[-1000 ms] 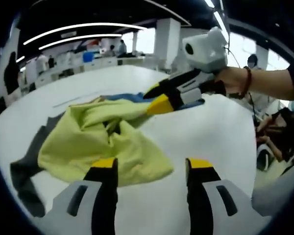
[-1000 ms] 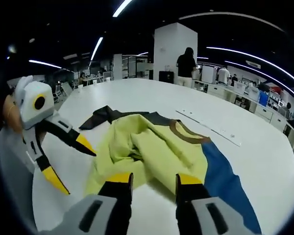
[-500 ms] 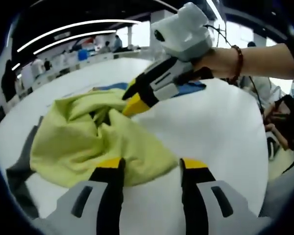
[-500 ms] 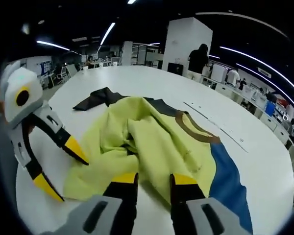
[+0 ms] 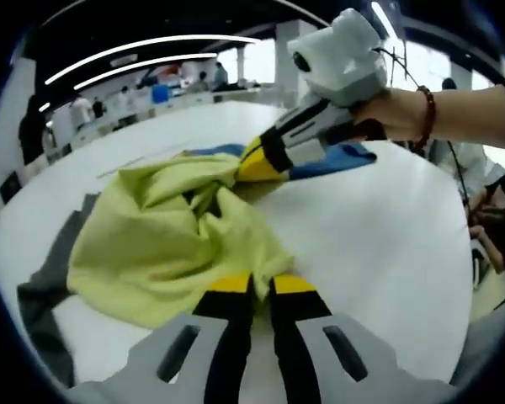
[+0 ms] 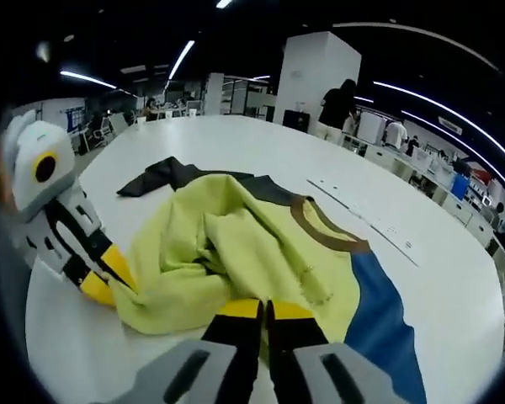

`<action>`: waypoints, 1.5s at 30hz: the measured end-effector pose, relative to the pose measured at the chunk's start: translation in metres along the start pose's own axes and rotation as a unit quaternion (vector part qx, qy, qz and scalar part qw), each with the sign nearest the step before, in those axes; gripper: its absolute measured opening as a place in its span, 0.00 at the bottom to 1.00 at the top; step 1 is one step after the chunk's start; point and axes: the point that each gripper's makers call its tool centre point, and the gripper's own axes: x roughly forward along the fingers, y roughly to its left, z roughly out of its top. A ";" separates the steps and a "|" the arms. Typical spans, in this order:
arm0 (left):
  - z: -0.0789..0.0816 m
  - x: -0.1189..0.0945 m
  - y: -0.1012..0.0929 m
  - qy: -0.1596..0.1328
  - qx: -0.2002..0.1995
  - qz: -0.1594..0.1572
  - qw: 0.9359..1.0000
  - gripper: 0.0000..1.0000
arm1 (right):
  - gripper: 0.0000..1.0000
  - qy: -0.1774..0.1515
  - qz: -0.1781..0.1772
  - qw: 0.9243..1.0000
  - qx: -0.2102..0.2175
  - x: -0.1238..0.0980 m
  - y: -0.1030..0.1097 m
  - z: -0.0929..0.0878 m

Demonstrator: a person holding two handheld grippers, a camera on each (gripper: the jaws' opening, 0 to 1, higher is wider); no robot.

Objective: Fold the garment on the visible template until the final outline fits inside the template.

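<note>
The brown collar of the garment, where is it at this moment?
In the right gripper view the brown collar lies right of centre on the white table, between the crumpled yellow-green cloth and the blue part.

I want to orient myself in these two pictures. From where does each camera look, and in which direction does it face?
Left gripper view: rides on the left tongs, looking across the yellow garment toward the right tongs and a hand.
Right gripper view: rides on the right tongs, facing the garment's brown collar, left tongs beside.
Shared: garment, white table.
</note>
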 end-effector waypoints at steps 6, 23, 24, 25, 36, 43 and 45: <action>0.040 -0.025 0.032 -0.045 0.019 0.014 0.999 0.04 | 0.00 -0.052 -0.008 0.997 0.059 -0.008 -0.020 0.022; 0.085 -0.034 0.152 -0.072 0.043 0.106 0.991 0.03 | 0.00 -0.031 -0.105 0.982 0.153 0.016 -0.086 0.009; 0.085 -0.032 0.159 -0.072 0.041 0.111 0.990 0.03 | 0.00 -0.027 -0.108 0.981 0.159 0.019 -0.089 0.006; 0.084 -0.031 0.164 -0.070 0.039 0.115 0.990 0.03 | 0.00 -0.025 -0.109 0.981 0.161 0.022 -0.090 0.005; 0.065 -0.021 0.211 -0.046 0.009 0.159 0.986 0.03 | 0.00 0.006 -0.124 0.978 0.168 0.039 -0.097 -0.013; 0.046 -0.018 0.231 -0.024 -0.014 0.176 0.984 0.03 | 0.00 0.021 -0.128 0.978 0.165 0.041 -0.097 -0.018; 0.043 -0.018 0.234 -0.019 -0.014 0.178 0.984 0.03 | 0.00 0.024 -0.127 0.977 0.170 0.041 -0.097 -0.019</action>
